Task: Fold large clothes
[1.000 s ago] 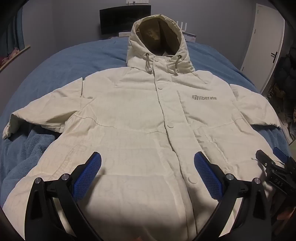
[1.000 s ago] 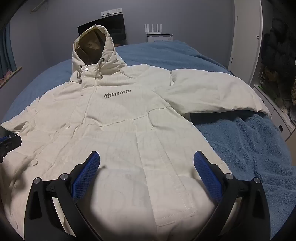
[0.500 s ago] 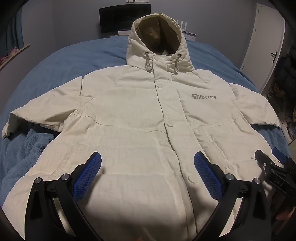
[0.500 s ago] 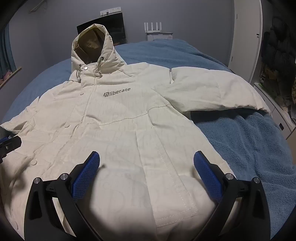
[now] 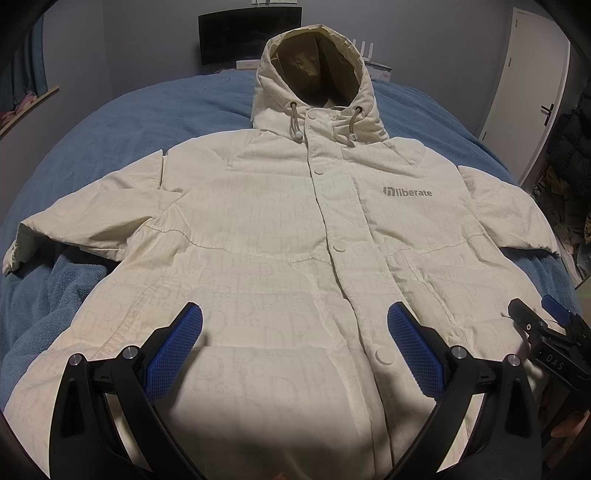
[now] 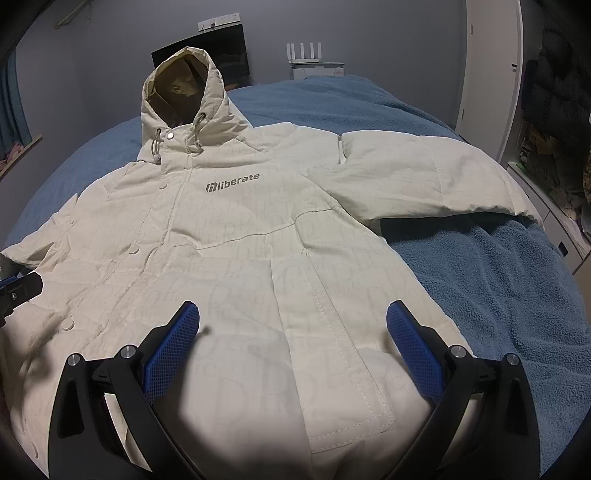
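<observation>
A cream hooded puffer jacket (image 5: 280,229) with a grey "liberate" logo lies front up, snapped closed, on a blue blanket (image 5: 110,122), both sleeves spread out to the sides. My left gripper (image 5: 295,332) hovers open over the jacket's lower front, just left of the snap placket, nothing between its blue pads. In the right wrist view the same jacket (image 6: 236,240) fills the frame; my right gripper (image 6: 293,332) hangs open above its lower right panel near the pocket seam. The right gripper also shows at the right edge of the left view (image 5: 543,325).
The bed's blue blanket (image 6: 498,295) extends right of the jacket. A dark monitor (image 5: 251,33) and a white router (image 6: 314,59) stand beyond the head of the bed. A white door (image 5: 524,85) and a cluttered shelf (image 6: 554,155) sit on the right.
Both views have shifted slightly; the jacket sits a little lower and closer in frame. Both grippers stay open and the jacket has not moved.
</observation>
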`<action>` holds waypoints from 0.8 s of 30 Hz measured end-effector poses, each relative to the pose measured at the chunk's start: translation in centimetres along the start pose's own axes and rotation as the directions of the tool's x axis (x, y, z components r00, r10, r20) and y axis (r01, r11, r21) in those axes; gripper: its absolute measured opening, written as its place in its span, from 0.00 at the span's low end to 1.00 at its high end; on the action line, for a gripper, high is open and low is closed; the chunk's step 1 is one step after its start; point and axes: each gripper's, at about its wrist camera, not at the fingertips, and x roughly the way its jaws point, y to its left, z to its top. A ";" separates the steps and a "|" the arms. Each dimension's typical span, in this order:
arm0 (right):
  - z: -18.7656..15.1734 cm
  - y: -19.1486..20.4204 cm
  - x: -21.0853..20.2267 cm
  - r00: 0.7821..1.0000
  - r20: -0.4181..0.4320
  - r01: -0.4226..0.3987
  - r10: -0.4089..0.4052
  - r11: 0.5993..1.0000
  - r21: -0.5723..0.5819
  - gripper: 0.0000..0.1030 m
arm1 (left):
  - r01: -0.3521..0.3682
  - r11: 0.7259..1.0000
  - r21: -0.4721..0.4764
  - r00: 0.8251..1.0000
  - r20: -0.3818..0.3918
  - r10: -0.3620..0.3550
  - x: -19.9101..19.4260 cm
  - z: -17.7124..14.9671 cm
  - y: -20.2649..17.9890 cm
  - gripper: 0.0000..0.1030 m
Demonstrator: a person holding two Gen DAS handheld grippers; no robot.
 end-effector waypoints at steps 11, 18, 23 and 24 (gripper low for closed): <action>0.1 0.0 0.1 1.000 -0.004 -0.002 0.002 1.000 0.003 0.94 | 0.001 1.000 -0.001 1.000 -0.002 -0.001 0.2 0.0 0.0 0.94; 0.0 0.0 0.1 1.000 -0.005 -0.002 0.002 1.000 0.003 0.94 | 0.001 1.000 -0.001 1.000 -0.002 -0.001 0.2 0.0 0.1 0.94; 0.0 0.0 0.1 1.000 -0.006 -0.002 0.002 1.000 0.004 0.94 | 0.002 1.000 -0.002 1.000 -0.003 -0.002 0.2 0.0 0.1 0.94; 0.0 0.0 0.1 1.000 -0.006 -0.002 0.002 1.000 0.004 0.94 | 0.002 1.000 -0.002 1.000 -0.003 -0.002 0.2 0.0 0.1 0.94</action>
